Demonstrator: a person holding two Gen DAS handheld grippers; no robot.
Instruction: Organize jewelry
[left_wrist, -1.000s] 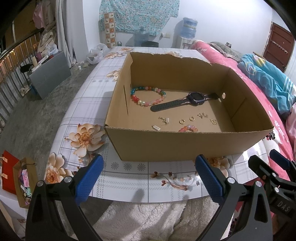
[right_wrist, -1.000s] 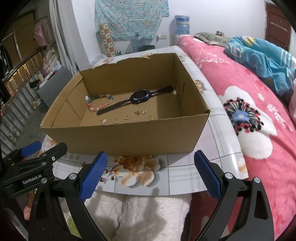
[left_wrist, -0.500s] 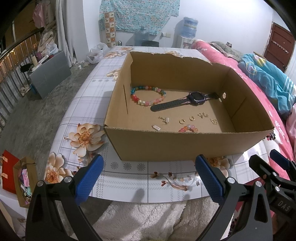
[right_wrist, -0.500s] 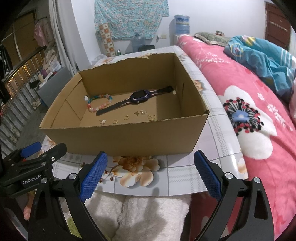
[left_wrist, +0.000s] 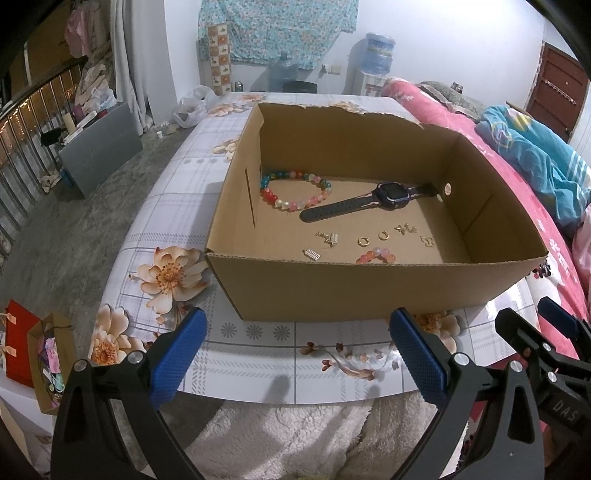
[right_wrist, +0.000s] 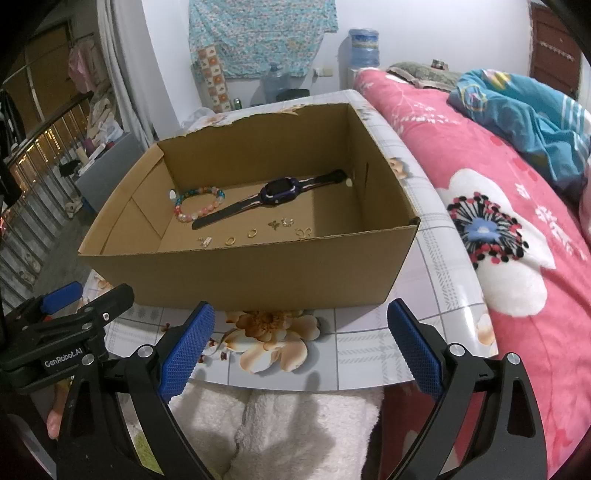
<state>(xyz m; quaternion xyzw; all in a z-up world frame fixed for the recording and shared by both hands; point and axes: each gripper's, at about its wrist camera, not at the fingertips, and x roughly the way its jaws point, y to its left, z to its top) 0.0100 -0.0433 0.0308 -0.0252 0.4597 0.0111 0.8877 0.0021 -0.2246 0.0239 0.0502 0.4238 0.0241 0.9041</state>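
Both tools hang at the near edge of the table (left_wrist: 177, 192), short of the cardboard box (left_wrist: 369, 288) that sits on the flowered cloth. The left gripper (left_wrist: 295, 354) has its blue pads spread wide with nothing between them, and the right gripper (right_wrist: 301, 343) is likewise spread and empty. Neither touches the box.

All the jewelry lies on the box floor, beyond the near wall. A multicoloured bead bracelet (left_wrist: 293, 189) rests toward the far left corner. Just beside it lies a dark watch (left_wrist: 373, 201), strap flat, its long axis slanting from the middle of the floor toward the far right wall. Nearer the front wall is a loose row of small pieces: a silver charm (left_wrist: 311, 254), a clasp piece (left_wrist: 330, 237), two gold hoops (left_wrist: 373, 238), a little gold cluster (left_wrist: 405, 229), a butterfly piece (left_wrist: 427, 241), and a small pink bead ring (left_wrist: 376, 254) almost hidden behind the front wall.

From either tool everything lies forward and down, so I'd judge the coming reach has to rise over the near wall and then drop in. The left gripper looks nearer the bracelet and charm; the right one seems better placed for the butterfly piece and the watch's far end. The tiny flat pieces will likely be awkward to pinch off cardboard.
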